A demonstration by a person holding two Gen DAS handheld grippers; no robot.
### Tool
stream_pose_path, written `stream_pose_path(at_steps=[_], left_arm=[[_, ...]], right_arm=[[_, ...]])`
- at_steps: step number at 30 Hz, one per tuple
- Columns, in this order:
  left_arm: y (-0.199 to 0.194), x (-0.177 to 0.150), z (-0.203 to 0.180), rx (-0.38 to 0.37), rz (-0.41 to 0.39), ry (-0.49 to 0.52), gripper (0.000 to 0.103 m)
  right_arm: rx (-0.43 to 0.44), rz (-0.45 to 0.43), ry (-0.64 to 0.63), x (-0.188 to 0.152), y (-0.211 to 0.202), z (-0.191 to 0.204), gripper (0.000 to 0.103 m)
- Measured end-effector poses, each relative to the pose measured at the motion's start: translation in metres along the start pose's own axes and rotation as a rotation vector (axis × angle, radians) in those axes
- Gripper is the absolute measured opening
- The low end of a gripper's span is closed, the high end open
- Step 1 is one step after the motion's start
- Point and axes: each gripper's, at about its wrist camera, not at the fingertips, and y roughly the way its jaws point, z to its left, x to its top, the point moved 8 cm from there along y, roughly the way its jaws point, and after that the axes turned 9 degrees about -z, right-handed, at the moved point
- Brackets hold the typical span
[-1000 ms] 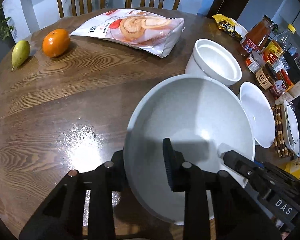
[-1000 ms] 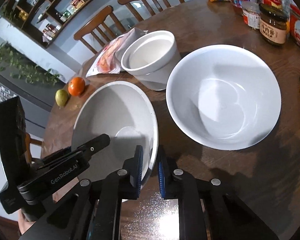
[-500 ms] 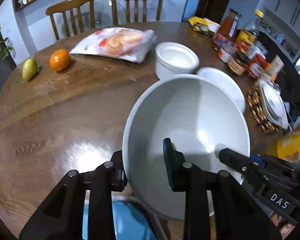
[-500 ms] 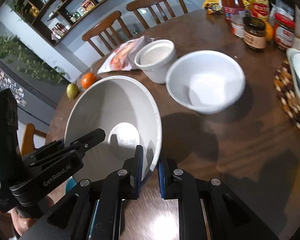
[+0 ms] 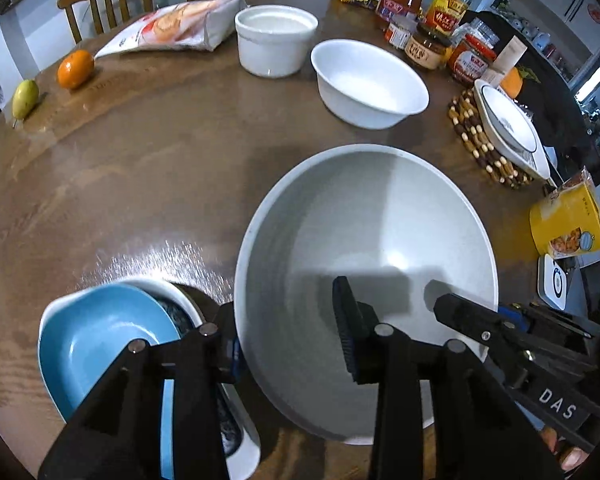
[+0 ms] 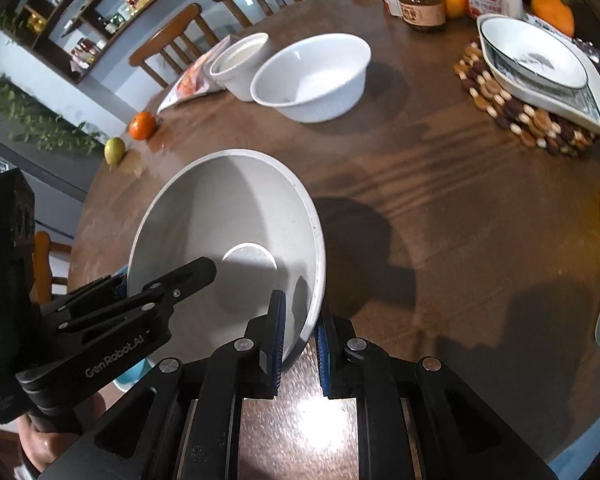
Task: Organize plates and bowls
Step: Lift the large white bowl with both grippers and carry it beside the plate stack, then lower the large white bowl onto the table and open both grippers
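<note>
Both grippers hold one large grey bowl (image 5: 380, 224) above the round wooden table (image 5: 148, 168). My left gripper (image 5: 288, 336) is shut on its left rim. My right gripper (image 6: 300, 344) is shut on its right rim; the bowl also shows in the right wrist view (image 6: 228, 220). A blue plate (image 5: 96, 344) lies in a white dish (image 5: 56, 312) at the near left, below the bowl's left edge. A white bowl (image 5: 368, 84) and a white round pot (image 5: 276, 44) stand at the far side. A white dish with a blue rim (image 6: 540, 64) sits on a beaded mat (image 6: 520, 116).
A snack bag (image 5: 172, 28), an orange (image 5: 75, 69) and a pear (image 5: 24, 96) lie at the far left. Jars and sauce bottles (image 5: 432, 28) stand at the far right. A yellow packet (image 5: 568, 220) lies at the right edge. Chairs (image 6: 172, 48) stand behind.
Both grippers have carried the grey bowl back toward the near edge. The white bowl and pot now lie farther off. The blue plate in its white dish has come into view under the left gripper.
</note>
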Motion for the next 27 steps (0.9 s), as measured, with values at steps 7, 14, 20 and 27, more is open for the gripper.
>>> stream_pose_path(at_steps=[7, 14, 20, 27], left_arm=[[0.001, -0.013, 0.002, 0.029, 0.018, -0.009, 0.036], [-0.005, -0.013, 0.012, 0.062, -0.004, -0.022, 0.061], [-0.02, -0.006, 0.018, 0.078, -0.052, -0.032, 0.072], [-0.042, 0.002, 0.022, 0.098, -0.107, -0.04, 0.081]], right_arm=[[0.01, 0.026, 0.012, -0.01, 0.004, 0.002, 0.015], [-0.003, 0.026, 0.008, -0.012, 0.008, 0.003, 0.015], [-0.034, -0.025, 0.001, -0.006, -0.004, -0.001, 0.018], [-0.041, -0.124, 0.007, 0.006, -0.03, -0.006, 0.038]])
